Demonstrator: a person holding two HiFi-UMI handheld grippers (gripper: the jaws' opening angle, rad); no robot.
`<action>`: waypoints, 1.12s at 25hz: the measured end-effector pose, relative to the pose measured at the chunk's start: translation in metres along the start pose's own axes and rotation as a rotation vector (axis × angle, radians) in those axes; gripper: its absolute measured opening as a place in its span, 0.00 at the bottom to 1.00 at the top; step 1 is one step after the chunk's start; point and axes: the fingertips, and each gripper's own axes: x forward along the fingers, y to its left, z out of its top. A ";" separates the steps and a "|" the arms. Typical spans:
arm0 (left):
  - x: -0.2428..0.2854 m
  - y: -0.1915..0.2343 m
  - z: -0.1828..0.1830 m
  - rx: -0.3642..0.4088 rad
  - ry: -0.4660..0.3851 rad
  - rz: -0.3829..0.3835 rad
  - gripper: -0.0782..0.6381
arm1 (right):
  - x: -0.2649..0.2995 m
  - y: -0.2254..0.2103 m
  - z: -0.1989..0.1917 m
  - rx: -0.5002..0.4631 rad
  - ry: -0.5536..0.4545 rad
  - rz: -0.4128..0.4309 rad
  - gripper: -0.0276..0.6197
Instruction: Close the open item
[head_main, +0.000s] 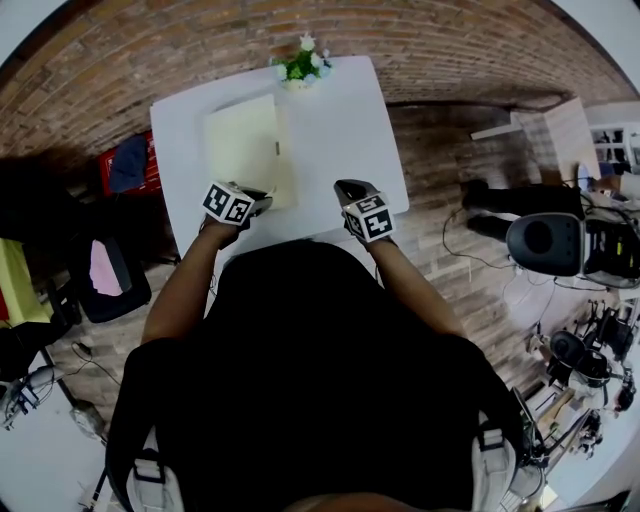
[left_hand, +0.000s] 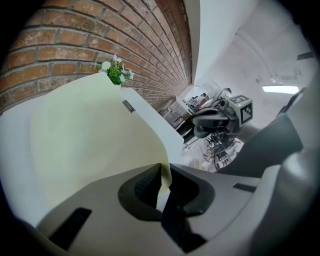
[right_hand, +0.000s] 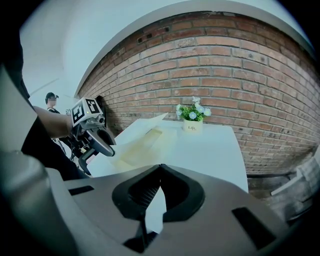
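A pale yellow folder (head_main: 243, 143) lies open on the white table (head_main: 345, 130). My left gripper (head_main: 254, 203) is at the folder's near edge, shut on its cover. In the left gripper view the cover (left_hand: 85, 135) rises as a curved sheet, its edge pinched between the jaws of the left gripper (left_hand: 164, 181). My right gripper (head_main: 349, 190) hovers over the table's near right part, apart from the folder, jaws shut with nothing in them. The right gripper view shows the folder (right_hand: 142, 142) lifted at the left, with the left gripper (right_hand: 95, 136) on it.
A small pot of flowers (head_main: 303, 66) stands at the table's far edge by the brick wall (head_main: 200, 40). A red crate (head_main: 125, 165) sits left of the table. Chairs and equipment (head_main: 560, 245) crowd the floor to the right.
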 end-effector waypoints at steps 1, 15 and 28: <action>0.002 0.000 0.000 0.003 0.005 -0.004 0.16 | -0.001 0.000 -0.001 0.002 0.008 -0.002 0.08; 0.023 0.008 -0.005 0.012 0.067 -0.051 0.17 | 0.001 0.001 -0.013 0.025 0.062 -0.024 0.08; 0.047 0.016 -0.006 -0.002 0.118 -0.093 0.17 | -0.004 -0.001 -0.028 0.050 0.086 -0.049 0.07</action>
